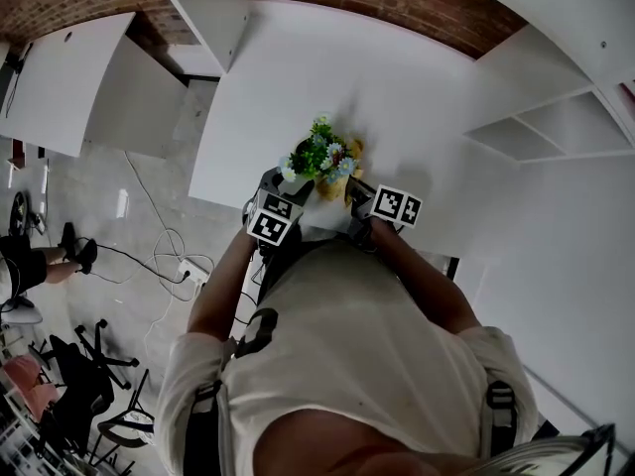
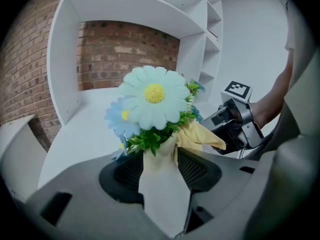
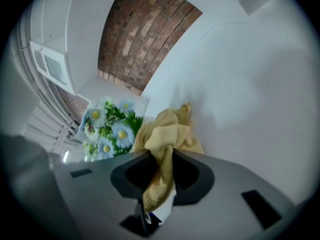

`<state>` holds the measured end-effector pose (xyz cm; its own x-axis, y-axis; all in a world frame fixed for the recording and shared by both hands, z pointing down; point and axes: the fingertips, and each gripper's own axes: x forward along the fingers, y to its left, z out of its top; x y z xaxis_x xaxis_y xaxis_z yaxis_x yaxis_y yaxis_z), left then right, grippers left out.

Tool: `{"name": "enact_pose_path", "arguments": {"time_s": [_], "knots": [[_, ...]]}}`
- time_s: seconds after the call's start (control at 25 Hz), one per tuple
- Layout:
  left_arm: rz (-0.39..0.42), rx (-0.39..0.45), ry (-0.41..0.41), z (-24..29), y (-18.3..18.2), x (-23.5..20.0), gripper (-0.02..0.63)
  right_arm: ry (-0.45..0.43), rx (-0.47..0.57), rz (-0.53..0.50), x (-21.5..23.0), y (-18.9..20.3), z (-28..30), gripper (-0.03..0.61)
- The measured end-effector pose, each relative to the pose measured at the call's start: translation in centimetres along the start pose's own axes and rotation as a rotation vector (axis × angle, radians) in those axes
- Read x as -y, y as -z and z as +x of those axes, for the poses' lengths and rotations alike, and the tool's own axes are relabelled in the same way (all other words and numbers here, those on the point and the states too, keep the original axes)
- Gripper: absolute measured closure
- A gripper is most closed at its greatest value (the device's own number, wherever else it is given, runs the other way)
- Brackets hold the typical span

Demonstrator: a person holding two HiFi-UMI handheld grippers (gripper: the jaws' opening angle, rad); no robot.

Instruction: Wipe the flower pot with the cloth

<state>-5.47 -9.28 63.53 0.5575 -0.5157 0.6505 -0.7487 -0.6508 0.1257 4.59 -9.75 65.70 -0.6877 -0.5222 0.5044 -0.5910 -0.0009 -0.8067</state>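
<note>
midway through, by the look of it. grips pot in left gripper, jaws pressed on its pale sides just under flowers. pinches yellow cloth tight in right gripper, with a bunched wad sticking out past the jaws. lays that wad on the pot's upper right side, right under the leaves, touching it as far as left gripper view shows. so both things in hand and cloth at pot, with rubbing just begun or about to begin. cannot tell how much of the wall wiped already, with no dirt or wet marks visible either way. judged left to do: rub round the rest of the wall, probably turning pot in the left grip to reach the far side and lower part, then set it down.

holds pot close to the near edge of tabletop, nearer the near-left corner than the right one, right in front of the body. sits between the two grippers in head view, clamped by the left one, with the right one just beside on the other side and cloth in between. cannot tell whether standing on the tabletop or lifted off it.
</note>
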Motion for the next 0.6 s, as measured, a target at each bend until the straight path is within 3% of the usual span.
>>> {"name": "enact_pose_path", "arguments": {"time_s": [0.12, 0.32, 0.44, 0.6], "knots": [[0.014, 0.002, -0.001, -0.5, 0.2, -0.6, 0.387, 0.032, -0.063, -0.060, 0.2, 1.7, -0.4, 0.491], [0.055, 0.045, 0.044, -2.0, -2.6, -2.2, 0.313, 0.031, 0.036, -0.029, -0.3, -1.4, -1.9, 0.491], [0.110, 0.020, 0.069, -1.2, -3.0, -2.2, 0.313, 0.009, 0.091, -0.048, -1.4, -3.6, -2.1, 0.491], [0.104, 0.007, 0.059, -0.4, -2.4, -1.1, 0.314, -0.001, 0.090, -0.068, -2.1, -3.6, -1.2, 0.491]]}}
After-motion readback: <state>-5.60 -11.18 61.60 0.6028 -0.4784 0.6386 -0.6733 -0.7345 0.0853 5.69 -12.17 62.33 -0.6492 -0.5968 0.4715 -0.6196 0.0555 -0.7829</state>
